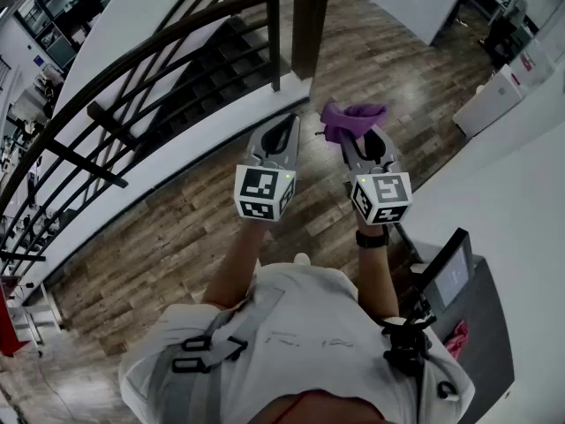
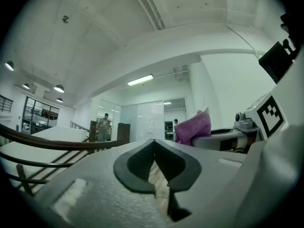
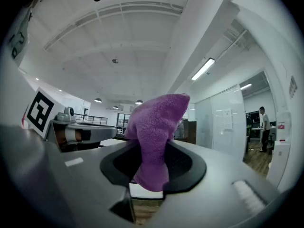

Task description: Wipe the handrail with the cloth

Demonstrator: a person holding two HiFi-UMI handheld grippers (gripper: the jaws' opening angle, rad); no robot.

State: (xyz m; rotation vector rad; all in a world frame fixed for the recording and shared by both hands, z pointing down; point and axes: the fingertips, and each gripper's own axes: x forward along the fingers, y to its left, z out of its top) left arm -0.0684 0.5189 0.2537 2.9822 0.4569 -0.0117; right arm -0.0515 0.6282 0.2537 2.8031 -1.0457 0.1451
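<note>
A purple cloth (image 1: 350,118) sticks up out of my right gripper (image 1: 369,136), whose jaws are shut on it; in the right gripper view the cloth (image 3: 154,137) fills the gap between the jaws. My left gripper (image 1: 280,133) is held level beside it, shut with nothing in it (image 2: 154,146). The dark wooden handrail (image 1: 132,60) curves from upper right down to the left, ahead and left of both grippers, with a thick newel post (image 1: 311,20) just beyond them. Neither gripper touches the rail.
White stair stringer (image 1: 150,170) and dark steps lie below the rail. A white wall (image 1: 508,193) and a dark cart with a screen (image 1: 450,272) stand at my right. People stand far off (image 1: 508,11). Wooden floor (image 1: 168,237) lies under me.
</note>
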